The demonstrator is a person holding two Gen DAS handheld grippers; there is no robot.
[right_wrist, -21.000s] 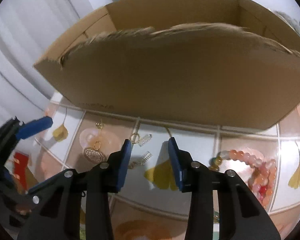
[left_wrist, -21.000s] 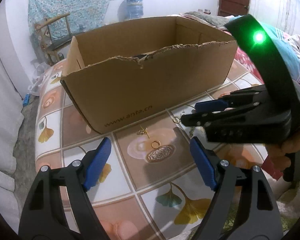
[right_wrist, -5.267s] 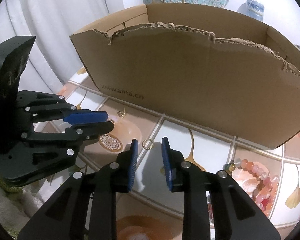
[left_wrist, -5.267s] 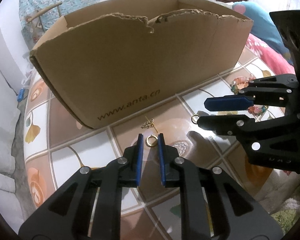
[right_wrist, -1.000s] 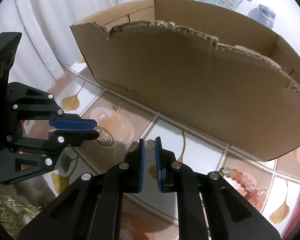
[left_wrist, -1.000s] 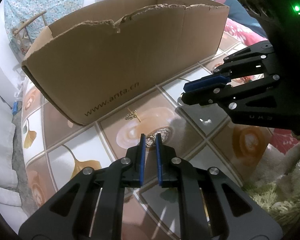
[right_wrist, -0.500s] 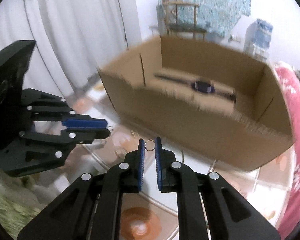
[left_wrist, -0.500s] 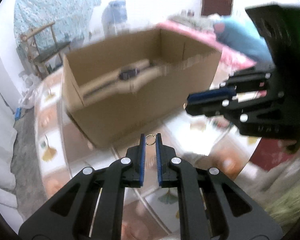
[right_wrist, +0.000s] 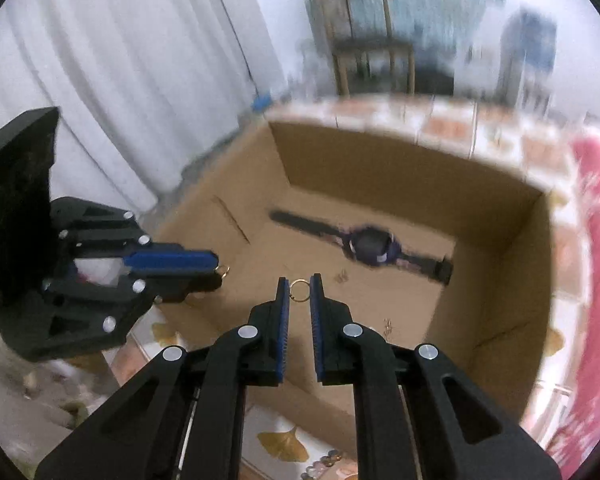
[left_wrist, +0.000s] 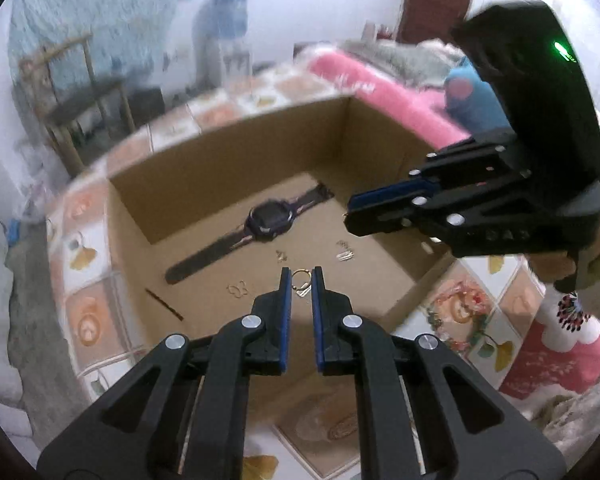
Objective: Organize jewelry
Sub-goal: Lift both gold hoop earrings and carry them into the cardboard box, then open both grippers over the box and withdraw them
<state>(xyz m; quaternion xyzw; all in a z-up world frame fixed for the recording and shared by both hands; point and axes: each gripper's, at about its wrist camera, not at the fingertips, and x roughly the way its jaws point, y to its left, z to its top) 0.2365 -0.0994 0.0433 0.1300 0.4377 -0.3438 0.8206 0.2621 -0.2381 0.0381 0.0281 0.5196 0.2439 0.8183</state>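
Observation:
Both grippers hang above the open cardboard box (left_wrist: 236,148) (right_wrist: 496,248). My left gripper (left_wrist: 299,278) is shut on a small gold ring (left_wrist: 300,277) pinched between its blue pads. My right gripper (right_wrist: 299,289) is likewise shut on a second gold ring (right_wrist: 299,289). In the right wrist view the left gripper (right_wrist: 216,270) shows at the left with its ring at the tip. In the left wrist view the right gripper (left_wrist: 350,214) reaches in from the right. On the box floor lie a dark wristwatch (left_wrist: 266,220) (right_wrist: 370,249) and a few small gold earrings (left_wrist: 236,290).
The box stands on a tiled floral tablecloth (left_wrist: 80,252). A beaded bracelet (left_wrist: 456,316) lies on the cloth right of the box. A person's hand (left_wrist: 580,256) grips the right tool. A white curtain (right_wrist: 140,60), a wooden chair (right_wrist: 372,40) and pink bedding (left_wrist: 380,88) surround the table.
Both grippers rose from the tablecloth in front of the box, each carrying its ring, and moved forward until they look down into the box. The watch and earrings inside came into view.

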